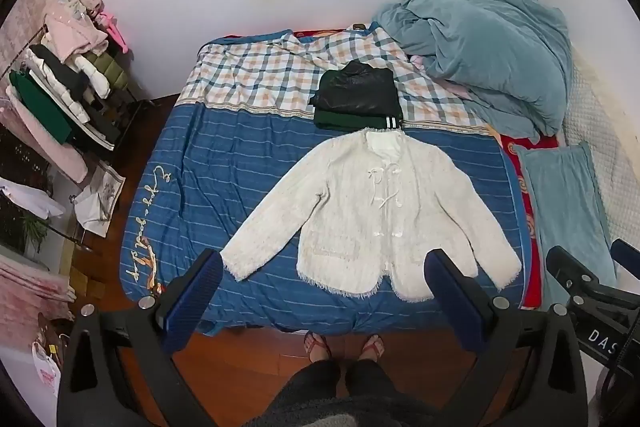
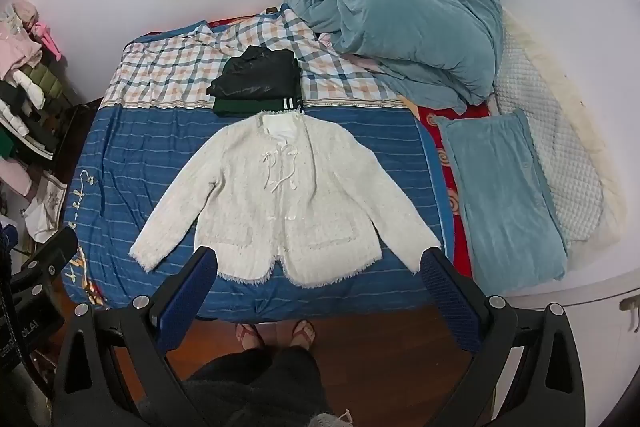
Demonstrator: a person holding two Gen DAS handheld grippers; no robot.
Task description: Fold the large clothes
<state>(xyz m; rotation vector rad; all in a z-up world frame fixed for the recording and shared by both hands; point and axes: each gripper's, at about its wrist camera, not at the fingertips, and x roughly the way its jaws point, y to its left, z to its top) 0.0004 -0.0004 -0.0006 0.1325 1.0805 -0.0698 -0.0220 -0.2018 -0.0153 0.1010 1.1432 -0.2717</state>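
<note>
Lying flat and face up on the blue striped bedspread [image 1: 224, 163], the white cardigan [image 1: 372, 211] has both sleeves spread out to the sides, its front tied with white laces and its frayed hem toward the near edge of the bed. Just beyond its collar sits a folded stack of dark clothes [image 1: 358, 99], black over green, touching or nearly touching the neckline; which of the two cannot be told. Behind that stack the checked part of the bedding [image 1: 256, 75] runs to the wall, and a heaped blue-grey duvet [image 1: 484, 55] fills the far right corner. A blue-grey towel [image 2: 504, 195] lies along the right side of the bed, apart from the cardigan's right sleeve. A rack of clothes [image 1: 68, 91] stands on the floor to the left. The left tongs [image 1: 324, 279] stand wide and hold nothing, raised above the near edge of the bed over the hem. The right tongs [image 2: 320, 267] stand equally wide, also holding nothing, over the same hem. The person's sandalled feet [image 1: 344, 345] stand on the wooden floor [image 1: 248, 367] at the foot of the bed.
</note>
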